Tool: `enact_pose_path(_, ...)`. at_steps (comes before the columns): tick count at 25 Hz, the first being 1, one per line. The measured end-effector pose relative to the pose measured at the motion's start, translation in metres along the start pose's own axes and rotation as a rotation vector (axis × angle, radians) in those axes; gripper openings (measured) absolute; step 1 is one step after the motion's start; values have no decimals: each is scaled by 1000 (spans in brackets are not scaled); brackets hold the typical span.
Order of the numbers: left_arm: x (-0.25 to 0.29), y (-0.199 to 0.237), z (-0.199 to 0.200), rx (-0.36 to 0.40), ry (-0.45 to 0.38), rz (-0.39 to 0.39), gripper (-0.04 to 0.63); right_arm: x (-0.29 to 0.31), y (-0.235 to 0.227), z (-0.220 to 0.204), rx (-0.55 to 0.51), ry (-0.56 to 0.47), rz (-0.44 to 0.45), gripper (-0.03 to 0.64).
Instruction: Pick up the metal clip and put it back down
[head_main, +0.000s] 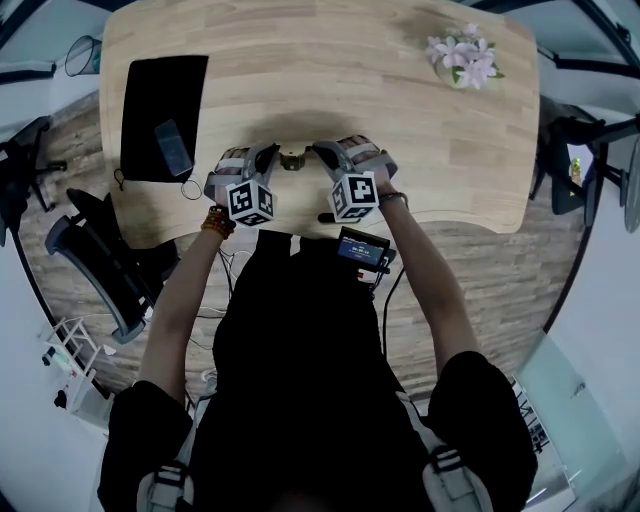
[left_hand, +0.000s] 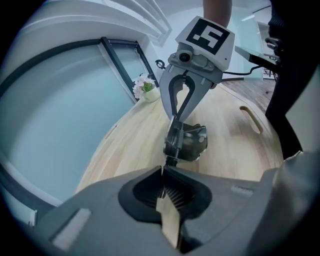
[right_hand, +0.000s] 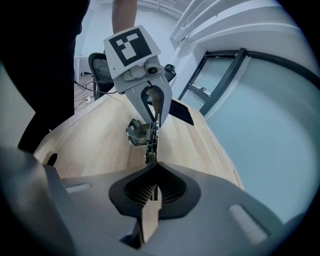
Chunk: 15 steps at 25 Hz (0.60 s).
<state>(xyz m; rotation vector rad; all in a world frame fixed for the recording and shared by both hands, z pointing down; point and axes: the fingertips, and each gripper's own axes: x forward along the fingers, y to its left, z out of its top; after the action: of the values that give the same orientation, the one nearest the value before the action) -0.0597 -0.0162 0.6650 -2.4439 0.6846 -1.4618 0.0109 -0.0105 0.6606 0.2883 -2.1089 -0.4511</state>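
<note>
1. Fingers (left_hand: 112, 217) of the left gripper (left_hand: 163, 172): press together on a thin end of the silver-grey metal clip (left_hand: 189, 141), with no gap at the seam.
2. Fingers (right_hand: 205, 212) of the right gripper (right_hand: 150, 167): likewise meet on the opposite thin end of the same clip, shut tight around it.
3. Faces its partner head-on in each gripper view, tips nearly touching, with the clip pinched between the two.
4. Shows, in the head view, as a small metallic piece between the two grippers, over the near-middle part of the light wooden tabletop (head_main: 330, 80), close to the person's edge.
5. Sits low over the wood with a shadow just beneath; cannot tell whether it touches the tabletop or hangs just off it.
6. Has a folded, boxy sheet-metal body with a round hole in one face, seen beyond the seam in both gripper views.
7. Lies well to the left of the clip: a black rectangular mat (head_main: 150, 100) carrying a small dark flat device (head_main: 172, 147).
8. Stands at the far right corner of the tabletop, well apart from the grippers: a bunch of pale pink flowers (head_main: 462, 55).
9. Stands on the floor off the left edge: a black office chair (head_main: 100, 260).
</note>
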Motion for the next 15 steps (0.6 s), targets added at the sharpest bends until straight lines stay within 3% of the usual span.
enact_pose_path(15,19,-16,-8,25,37,-15,18,22,17,-19,-53,8,70,26)
